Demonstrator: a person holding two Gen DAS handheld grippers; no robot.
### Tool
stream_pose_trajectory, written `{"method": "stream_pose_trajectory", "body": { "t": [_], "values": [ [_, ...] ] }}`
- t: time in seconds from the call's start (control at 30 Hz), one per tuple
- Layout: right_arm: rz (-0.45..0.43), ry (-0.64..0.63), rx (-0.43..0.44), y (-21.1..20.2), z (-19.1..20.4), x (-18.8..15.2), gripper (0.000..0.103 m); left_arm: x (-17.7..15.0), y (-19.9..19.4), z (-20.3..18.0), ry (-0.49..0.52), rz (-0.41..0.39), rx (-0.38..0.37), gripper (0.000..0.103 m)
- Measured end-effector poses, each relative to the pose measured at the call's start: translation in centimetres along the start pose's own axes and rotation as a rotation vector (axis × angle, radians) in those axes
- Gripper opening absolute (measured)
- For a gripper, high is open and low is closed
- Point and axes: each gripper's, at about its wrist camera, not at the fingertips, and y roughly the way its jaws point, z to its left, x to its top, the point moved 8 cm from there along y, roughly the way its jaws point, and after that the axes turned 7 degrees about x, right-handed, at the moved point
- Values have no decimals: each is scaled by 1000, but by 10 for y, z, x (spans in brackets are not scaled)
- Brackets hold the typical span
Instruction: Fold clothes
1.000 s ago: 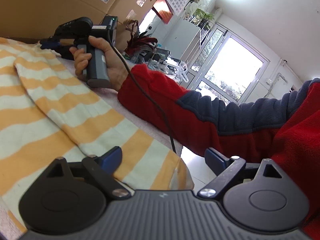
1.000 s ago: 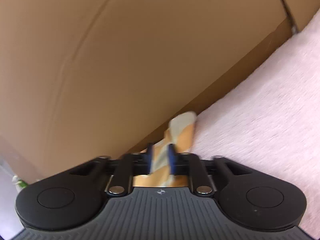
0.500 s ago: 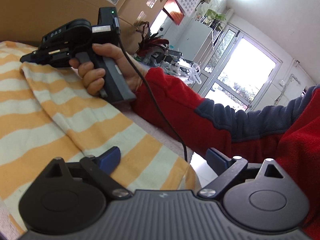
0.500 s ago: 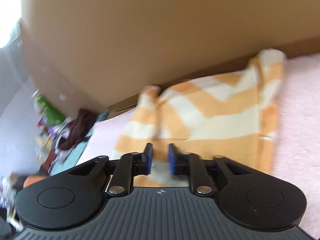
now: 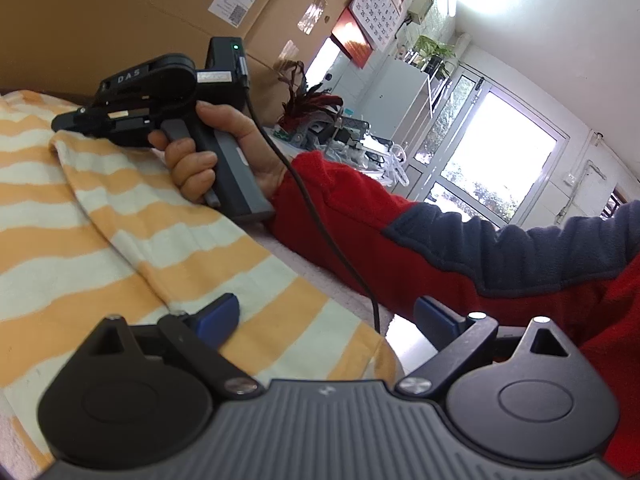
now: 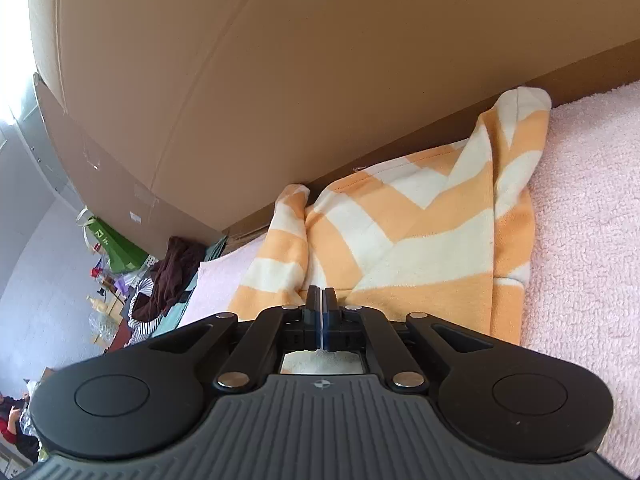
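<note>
The orange and cream striped garment [image 6: 420, 248] lies on a pink fleecy cover [image 6: 584, 240], its far edge against a large cardboard box [image 6: 280, 80]. In the right wrist view the right gripper [image 6: 321, 300] has its blue pads pressed flat together at the near edge of the cloth; whether a thin layer of fabric is pinched between them, I cannot tell. In the left wrist view the left gripper [image 5: 324, 312] stands wide open, one blue finger [image 5: 218, 314] over the striped fabric, the other past the edge of the cloth and holding nothing. The person's right hand [image 5: 208, 152] in a red sleeve [image 5: 360, 216] holds the other tool at the folded edge. I judge that a fold is being made. To do it well, the left tongs should close on the near corner, then both should carry the edge evenly so the stripes meet and no wrinkle stays.
</note>
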Motion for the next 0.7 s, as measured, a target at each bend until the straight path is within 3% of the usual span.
{"method": "stream_pose_trajectory", "body": {
  "t": [0.07, 0.13, 0.2, 0.23, 0.27, 0.3, 0.37, 0.5, 0.6, 0.63, 0.67, 0.7],
  "values": [
    [-24, -9, -30, 0, 0, 1, 0, 0, -7, -4, -22, -32, 31, 94],
    [-44, -13, -70, -1, -1, 2, 0, -3, -23, -14, -29, -75, 7, 95],
    [-70, 2, -119, -8, 2, 2, 1, -10, -40, -22, 15, -80, 48, 96],
    [-93, 16, -148, -14, 6, 1, 9, -15, -48, -25, 53, -76, 85, 96],
    [-109, 22, -113, -23, 16, -3, 20, -20, -57, -25, 64, -81, 101, 96],
    [-123, 27, -66, -33, 27, -9, 24, -24, -67, -25, 65, -89, 108, 96],
    [-103, 31, -18, -49, 45, -31, 32, -31, -84, -24, 50, -109, 108, 96],
    [-108, 32, -18, -78, 69, -86, 35, -37, -102, -18, -30, -158, 34, 96],
    [-133, 86, -15, -93, 78, -124, 35, -43, -90, -18, -56, -128, -23, 96],
    [-144, 105, -17, -96, 78, -134, 34, -46, -81, -19, -59, -95, -20, 96],
    [-159, 100, -40, -99, 79, -144, 27, -50, -77, -21, -33, -97, -3, 96],
    [-197, 72, -66, -106, 81, -150, 29, -52, -76, -25, -10, -103, 3, 100]
  ]
}}
